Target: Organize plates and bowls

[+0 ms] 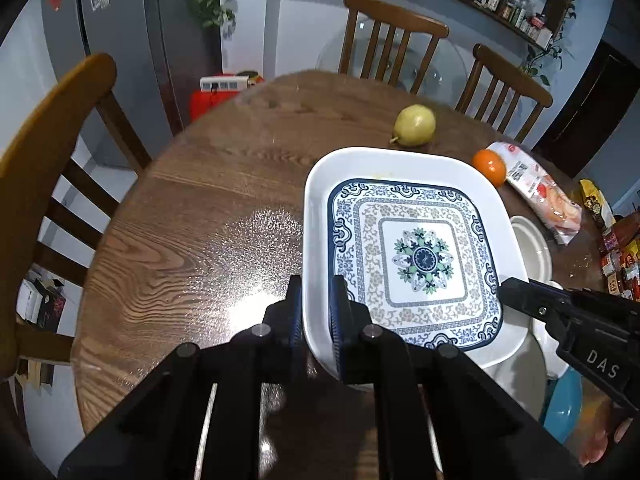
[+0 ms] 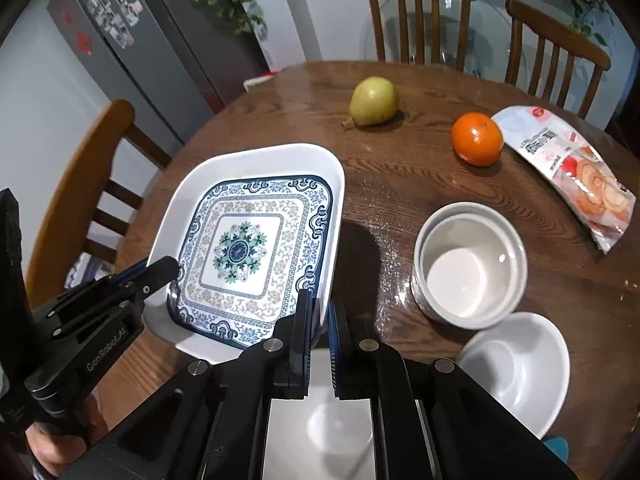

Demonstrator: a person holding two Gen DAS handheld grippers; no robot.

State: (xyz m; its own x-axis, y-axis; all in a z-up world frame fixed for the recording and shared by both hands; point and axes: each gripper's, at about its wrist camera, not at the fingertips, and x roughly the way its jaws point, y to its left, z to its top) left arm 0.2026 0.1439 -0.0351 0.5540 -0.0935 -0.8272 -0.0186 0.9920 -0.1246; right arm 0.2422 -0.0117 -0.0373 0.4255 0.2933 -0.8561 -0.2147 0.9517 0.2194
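Observation:
A square white plate (image 1: 424, 260) with a blue floral pattern hangs tilted a little above the round wooden table (image 1: 200, 220). My left gripper (image 1: 316, 294) is shut on its left rim. My right gripper (image 2: 320, 304) is shut on the opposite rim of the plate (image 2: 240, 252). Each gripper also shows in the other's view, the right gripper (image 1: 505, 292) at the plate's right edge and the left gripper (image 2: 170, 268) at its left edge. Two nested white bowls (image 2: 472, 264) and a wider white bowl (image 2: 516, 368) stand to the right. Another white dish (image 2: 320, 420) lies partly hidden beneath my right gripper.
A pear (image 2: 374, 100), an orange (image 2: 477, 139) and a snack packet (image 2: 576, 172) lie on the far side of the table (image 2: 400, 168). A blue bowl (image 1: 564, 408) sits at the near right edge. Wooden chairs (image 1: 60, 152) ring the table. Jars (image 1: 620, 260) crowd the right edge.

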